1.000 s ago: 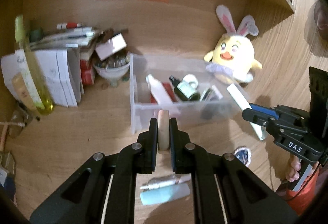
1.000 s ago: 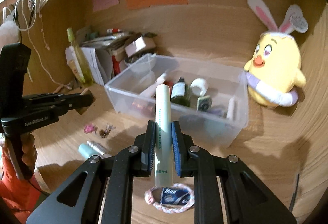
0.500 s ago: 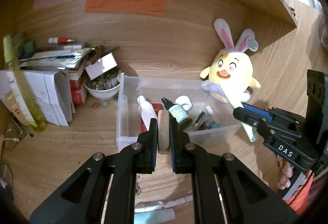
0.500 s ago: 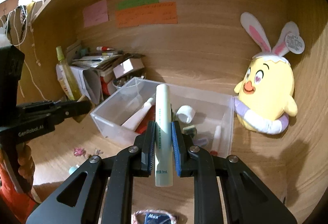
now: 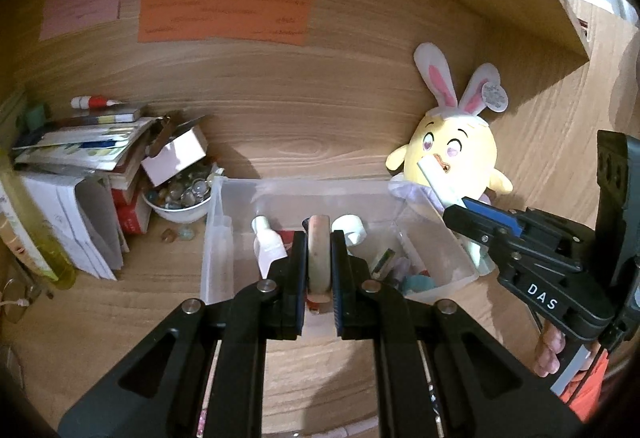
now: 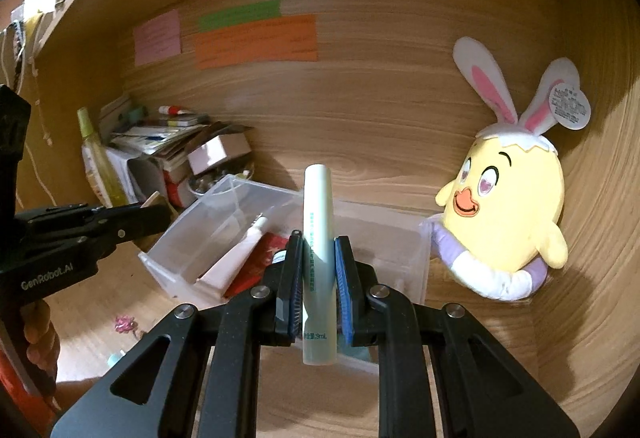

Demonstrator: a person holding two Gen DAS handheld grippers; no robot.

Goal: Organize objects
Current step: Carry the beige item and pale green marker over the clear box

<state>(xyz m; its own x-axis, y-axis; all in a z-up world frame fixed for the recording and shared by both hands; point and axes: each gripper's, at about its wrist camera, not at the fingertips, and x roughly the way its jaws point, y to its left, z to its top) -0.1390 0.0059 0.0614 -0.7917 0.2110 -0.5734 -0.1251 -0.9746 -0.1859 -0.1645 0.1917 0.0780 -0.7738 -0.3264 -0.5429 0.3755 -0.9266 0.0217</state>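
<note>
A clear plastic bin (image 5: 224,238) (image 6: 404,230) stands on the wooden desk and holds a white bottle (image 5: 267,242), a red packet, a white cap and other small items. My left gripper (image 5: 319,238) is shut on a flat round beige disc (image 5: 319,258), held on edge above the bin's front wall. My right gripper (image 6: 318,244) is shut on a pale green tube (image 6: 317,222), upright over the bin's near side. The right gripper with its tube (image 5: 436,177) also shows at the right of the left wrist view.
A yellow plush chick with rabbit ears (image 6: 508,213) (image 5: 456,153) leans by the bin's right end. To the left sit stacked books and papers (image 5: 80,149), a bowl of glass beads (image 5: 180,197) and a tall yellow bottle (image 6: 98,161). Small pink trinkets (image 6: 124,324) lie on the desk.
Both grippers moved forward and up toward the bin, still gripping the disc and the tube. The bin and plush now sit closer; the items on the near desk dropped out of view.
</note>
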